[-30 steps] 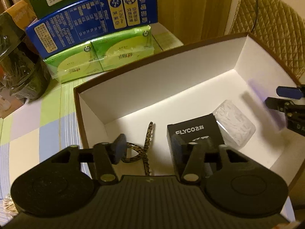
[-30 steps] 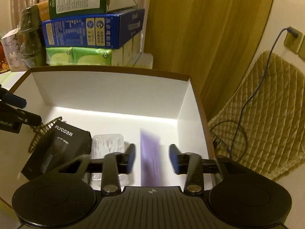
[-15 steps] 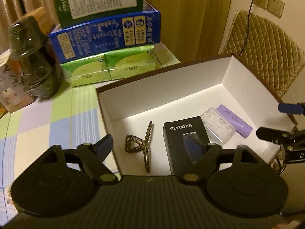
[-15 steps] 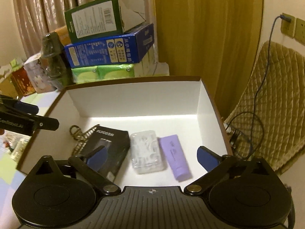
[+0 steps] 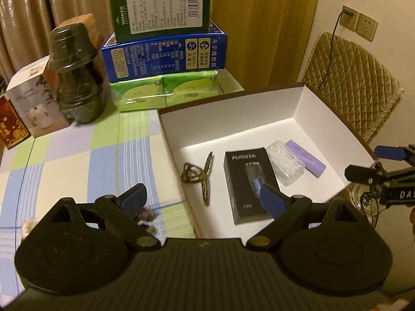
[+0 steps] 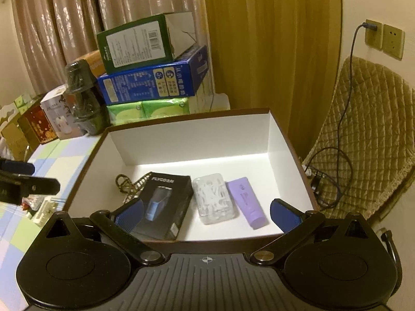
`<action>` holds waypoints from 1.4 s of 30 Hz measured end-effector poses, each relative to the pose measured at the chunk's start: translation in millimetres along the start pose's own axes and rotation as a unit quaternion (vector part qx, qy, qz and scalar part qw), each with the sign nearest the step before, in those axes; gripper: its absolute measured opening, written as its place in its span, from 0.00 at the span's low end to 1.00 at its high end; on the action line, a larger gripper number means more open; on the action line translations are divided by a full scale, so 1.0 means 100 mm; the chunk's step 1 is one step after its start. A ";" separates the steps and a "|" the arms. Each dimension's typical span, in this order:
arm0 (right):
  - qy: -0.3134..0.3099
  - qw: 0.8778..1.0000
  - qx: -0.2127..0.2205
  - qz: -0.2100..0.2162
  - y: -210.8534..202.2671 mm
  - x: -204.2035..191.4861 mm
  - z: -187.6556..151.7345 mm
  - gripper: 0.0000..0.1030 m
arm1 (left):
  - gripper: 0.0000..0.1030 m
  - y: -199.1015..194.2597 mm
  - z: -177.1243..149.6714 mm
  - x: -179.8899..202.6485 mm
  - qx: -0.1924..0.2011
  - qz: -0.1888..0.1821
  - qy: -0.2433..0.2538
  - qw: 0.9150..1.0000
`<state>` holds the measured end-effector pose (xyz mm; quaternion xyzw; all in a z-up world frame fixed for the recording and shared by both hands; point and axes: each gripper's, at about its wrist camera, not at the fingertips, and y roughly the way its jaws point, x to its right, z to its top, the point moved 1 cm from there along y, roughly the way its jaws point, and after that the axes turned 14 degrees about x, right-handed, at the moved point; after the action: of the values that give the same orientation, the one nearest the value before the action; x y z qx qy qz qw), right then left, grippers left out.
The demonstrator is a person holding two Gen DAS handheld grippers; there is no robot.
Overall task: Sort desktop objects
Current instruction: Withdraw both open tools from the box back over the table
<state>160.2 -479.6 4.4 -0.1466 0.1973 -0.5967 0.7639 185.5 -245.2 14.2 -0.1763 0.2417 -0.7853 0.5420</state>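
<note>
While both my grippers hang spread and empty, my left gripper (image 5: 205, 200) straddles the box's (image 5: 228, 108) left wall; small leftovers (image 5: 147, 213) lie on the tablecloth (image 5: 77, 155) just beneath its left finger. My right gripper (image 6: 205, 213) faces hair clip (image 6: 124, 184), shaver box (image 6: 166, 202), clear case (image 6: 215, 199) and tube (image 6: 246, 202) inside, their long axes running away from my fingers.

Hair clip (image 5: 199, 176), black box (image 5: 246, 184), clear case (image 5: 286, 165), purple tube (image 5: 306, 158) in white box (image 5: 233, 119)

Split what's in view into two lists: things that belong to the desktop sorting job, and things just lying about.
Job:
white box
leopard hair clip
black FLYCO box
clear plastic case
purple tube

Lying about:
stacked cartons
green tissue packs
quilted chair
</note>
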 end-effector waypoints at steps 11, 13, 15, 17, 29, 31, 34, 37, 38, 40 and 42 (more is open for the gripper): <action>0.002 1.000 0.005 0.023 -0.33 -0.45 -0.11 0.98 | 0.89 -0.55 -0.28 -0.25 0.003 0.009 -0.012 1.000; 0.001 1.000 0.002 0.026 -0.37 -0.54 -0.15 0.98 | 0.89 -0.64 -0.33 -0.32 0.001 0.014 -0.014 1.000; 0.000 1.000 -0.002 0.029 -0.40 -0.64 -0.20 0.98 | 0.89 -0.72 -0.39 -0.39 0.000 0.017 -0.019 1.000; -0.001 0.999 -0.006 0.034 -0.43 -0.73 -0.23 0.98 | 0.89 -0.80 -0.45 -0.48 -0.002 0.022 -0.023 0.999; -0.013 0.997 -0.043 0.065 -0.48 -1.30 -0.48 0.98 | 0.89 -1.13 -0.79 -0.98 -0.026 0.044 -0.046 0.998; -0.016 0.996 -0.052 0.073 -0.46 -1.41 -0.53 0.98 | 0.89 -1.16 -0.84 -1.05 -0.034 0.048 -0.049 0.997; -0.019 0.994 -0.065 0.085 -0.42 -1.57 -0.61 0.98 | 0.89 -1.21 -0.92 -1.16 -0.044 0.053 -0.054 0.996; -0.021 0.992 -0.077 0.096 -0.38 -1.72 -0.68 0.98 | 0.89 -1.26 -0.99 -1.27 -0.050 0.058 -0.057 0.995; -0.023 0.991 -0.081 0.100 -0.37 -1.78 -0.70 0.98 | 0.89 -1.28 -1.03 -1.32 -0.052 0.060 -0.059 0.995; -0.026 0.990 -0.088 0.107 -0.34 -1.89 -0.74 0.98 | 0.89 -1.30 -1.07 -1.40 -0.056 0.064 -0.063 0.994; -0.029 0.989 -0.093 0.113 -0.30 -2.00 -0.78 0.98 | 0.89 -1.33 -1.12 -1.48 -0.059 0.068 -0.068 0.994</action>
<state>55.1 -292.1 -24.9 -0.2116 0.2450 -0.4809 0.8149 75.2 -45.9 -3.7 -0.2439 0.2617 -0.7171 0.5982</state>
